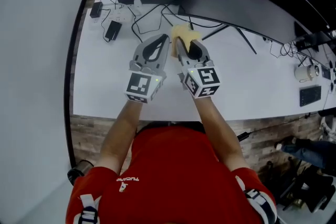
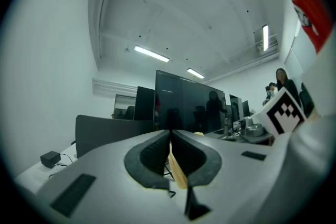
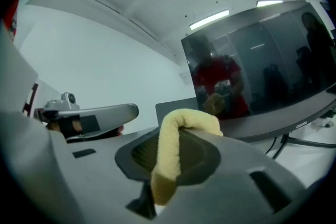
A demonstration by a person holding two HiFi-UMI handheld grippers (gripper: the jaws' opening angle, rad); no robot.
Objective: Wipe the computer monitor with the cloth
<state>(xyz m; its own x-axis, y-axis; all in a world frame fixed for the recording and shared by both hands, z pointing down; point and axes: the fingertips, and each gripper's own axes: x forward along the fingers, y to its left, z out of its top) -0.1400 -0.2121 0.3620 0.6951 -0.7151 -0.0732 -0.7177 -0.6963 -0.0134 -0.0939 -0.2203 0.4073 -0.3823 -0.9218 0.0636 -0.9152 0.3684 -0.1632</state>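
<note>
The yellow cloth [image 3: 169,162] is clamped in the right gripper [image 3: 181,126] and pinched edgewise in the left gripper [image 2: 170,136], before the monitor [image 3: 262,60].

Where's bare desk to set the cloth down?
Bare desk: left of the left gripper to the near edge, and right of the right gripper toward the keypad. Crowded: cables and adapters far left, around the monitor stand.

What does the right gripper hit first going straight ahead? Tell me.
Probably the large dark computer monitor: the right gripper, shut on the yellow terry cloth, points toward its lower left corner, though depth is unclear.
</note>
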